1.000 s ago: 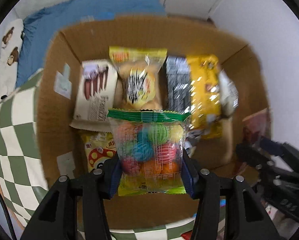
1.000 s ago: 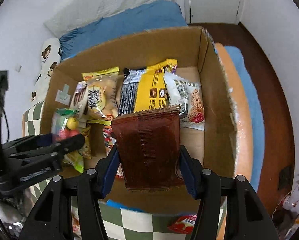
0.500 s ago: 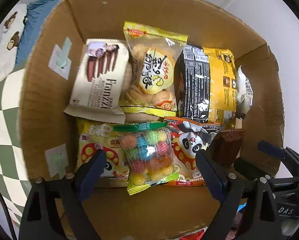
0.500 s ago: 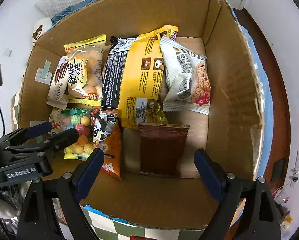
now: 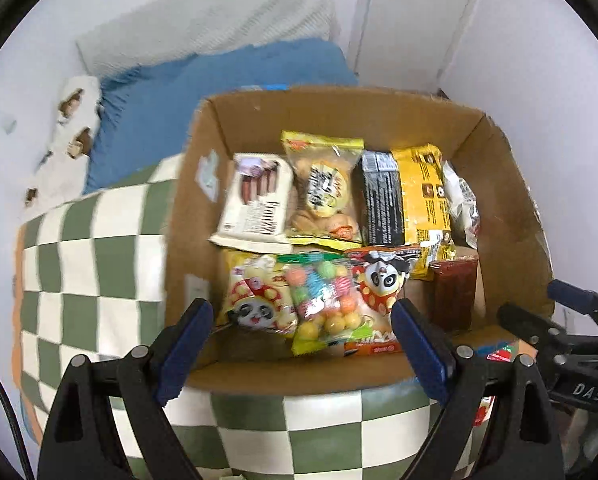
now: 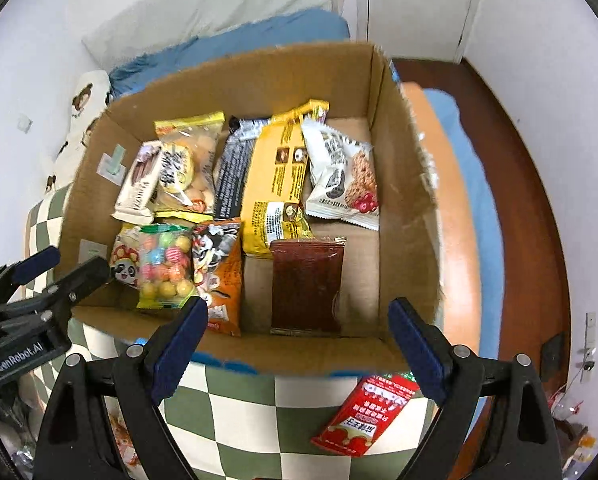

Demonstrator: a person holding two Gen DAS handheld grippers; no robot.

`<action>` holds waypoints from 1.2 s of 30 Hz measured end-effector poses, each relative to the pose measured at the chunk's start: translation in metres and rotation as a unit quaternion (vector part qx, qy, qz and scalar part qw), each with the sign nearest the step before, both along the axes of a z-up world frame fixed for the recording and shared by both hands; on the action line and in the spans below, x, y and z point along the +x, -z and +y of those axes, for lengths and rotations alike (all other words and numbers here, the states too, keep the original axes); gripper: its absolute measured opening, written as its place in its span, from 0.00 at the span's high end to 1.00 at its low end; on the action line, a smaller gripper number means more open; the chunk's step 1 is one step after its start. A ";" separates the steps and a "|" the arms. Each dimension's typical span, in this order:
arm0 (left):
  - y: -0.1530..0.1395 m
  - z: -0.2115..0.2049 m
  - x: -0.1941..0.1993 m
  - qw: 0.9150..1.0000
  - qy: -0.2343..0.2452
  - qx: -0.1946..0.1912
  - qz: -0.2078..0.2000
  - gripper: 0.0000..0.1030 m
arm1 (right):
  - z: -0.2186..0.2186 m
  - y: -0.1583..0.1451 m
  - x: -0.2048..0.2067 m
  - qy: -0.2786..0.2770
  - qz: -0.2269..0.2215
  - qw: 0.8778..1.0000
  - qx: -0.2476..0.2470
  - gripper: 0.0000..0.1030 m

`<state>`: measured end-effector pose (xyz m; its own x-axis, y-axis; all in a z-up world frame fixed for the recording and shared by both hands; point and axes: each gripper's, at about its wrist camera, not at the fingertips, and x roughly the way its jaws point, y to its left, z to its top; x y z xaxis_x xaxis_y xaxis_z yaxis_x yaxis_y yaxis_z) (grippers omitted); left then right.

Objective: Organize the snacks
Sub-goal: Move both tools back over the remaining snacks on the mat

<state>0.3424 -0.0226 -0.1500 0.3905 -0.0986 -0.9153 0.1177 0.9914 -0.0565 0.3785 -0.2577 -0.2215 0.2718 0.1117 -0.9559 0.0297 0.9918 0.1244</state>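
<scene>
1. The left gripper (image 5: 301,346) hangs above the near edge of the cardboard box (image 5: 339,110) with its blue-padded jaws spread wide and nothing between them.
2. The right gripper (image 6: 299,344) is spread just as wide over the box's near wall, also empty.
3. The bag of coloured candy balls (image 5: 325,300) lies in the near row of the box, on top of two panda-printed packets; much of the orange panda packet (image 6: 221,268) is covered by it.
4. The dark brown packet (image 6: 307,286) lies flat on the box floor, just right of the orange one, its print too dark to read.
5. In the far row, the black packet (image 6: 235,168) is partly hidden under the yellow packet (image 6: 279,184).
6. A red packet (image 6: 365,414) lies outside the box on the green-and-white checked cloth (image 6: 243,412), its upper end cut off by the right gripper's finger.
7. The left wrist view is smeared, so lettering on the packets is hard to make out.
</scene>
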 end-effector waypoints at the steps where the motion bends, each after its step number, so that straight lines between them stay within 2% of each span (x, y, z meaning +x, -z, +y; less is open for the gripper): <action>1: -0.003 0.000 -0.005 1.000 -0.004 -0.003 -0.010 0.11 | 0.002 -0.006 -0.005 0.000 -0.011 1.000 -0.003 0.09; 7: -0.022 0.002 -0.031 0.999 -0.015 -0.012 -0.030 0.11 | 0.008 -0.040 -0.035 0.000 -0.063 0.998 -0.013 0.09; 20: -0.071 0.005 -0.083 0.994 -0.015 -0.012 -0.104 0.11 | 0.015 -0.096 -0.094 -0.007 -0.131 0.991 -0.013 0.09; 26: -0.079 0.007 -0.100 0.994 -0.015 -0.026 -0.101 0.11 | 0.013 -0.110 -0.116 -0.001 -0.137 0.991 0.013 0.09; 29: -0.068 0.015 -0.107 0.996 -0.024 -0.030 -0.082 0.11 | 0.005 -0.099 -0.126 0.014 -0.113 0.993 0.032 0.09; 31: -0.054 0.026 -0.113 0.997 -0.040 -0.031 -0.060 0.11 | -0.005 -0.081 -0.130 0.035 -0.090 0.994 0.041 0.09; 36: 0.006 0.068 -0.124 0.994 -0.110 -0.008 -0.001 0.11 | -0.036 0.012 -0.125 0.096 0.013 0.995 0.033 0.09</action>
<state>0.2182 0.0450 -0.1559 0.4067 -0.0251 -0.9132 -0.1023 0.9921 -0.0728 0.2535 -0.2939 -0.2333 0.2690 0.1232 -0.9552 0.2217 0.9572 0.1859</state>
